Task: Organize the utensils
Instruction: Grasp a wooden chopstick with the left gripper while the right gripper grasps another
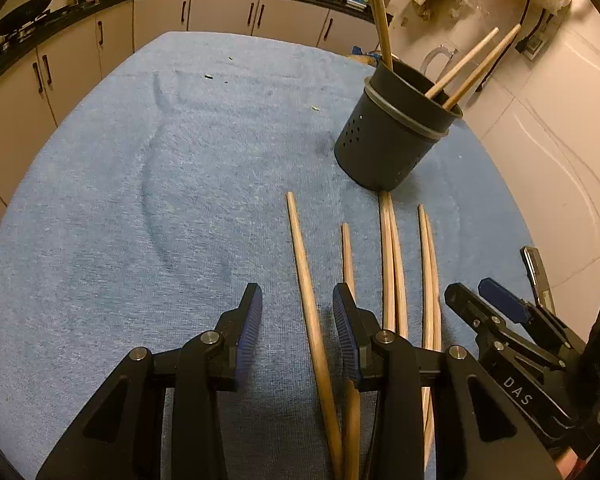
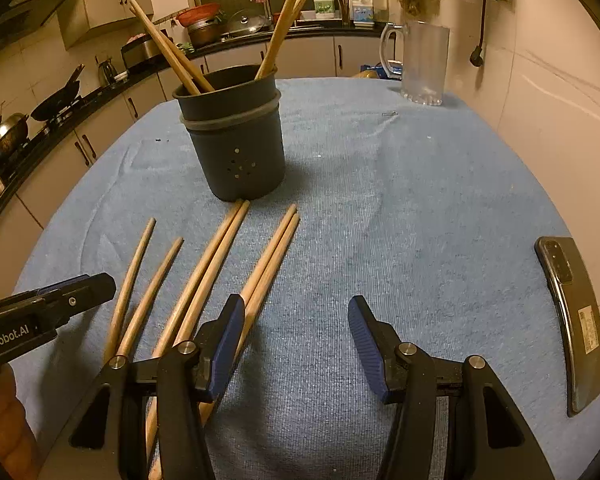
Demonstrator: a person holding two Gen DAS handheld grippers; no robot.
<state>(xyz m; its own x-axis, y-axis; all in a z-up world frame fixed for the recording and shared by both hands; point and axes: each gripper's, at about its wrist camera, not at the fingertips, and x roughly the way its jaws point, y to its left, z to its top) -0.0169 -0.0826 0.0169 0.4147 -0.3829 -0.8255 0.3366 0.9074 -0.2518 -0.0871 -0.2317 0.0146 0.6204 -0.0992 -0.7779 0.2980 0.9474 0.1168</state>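
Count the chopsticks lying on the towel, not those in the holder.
6: two singles at left, a touching pair reaching the holder, another pair right of it.

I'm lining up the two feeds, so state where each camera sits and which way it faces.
Left wrist: rides the left gripper, looking forward along its open fingers over loose chopsticks toward the utensil holder; the right gripper shows at right.
Right wrist: rides the right gripper, open, facing the same holder, a clear mug and a phone; the left gripper shows at left.
Shared: blue towel, chopsticks, holder, kitchen counter.
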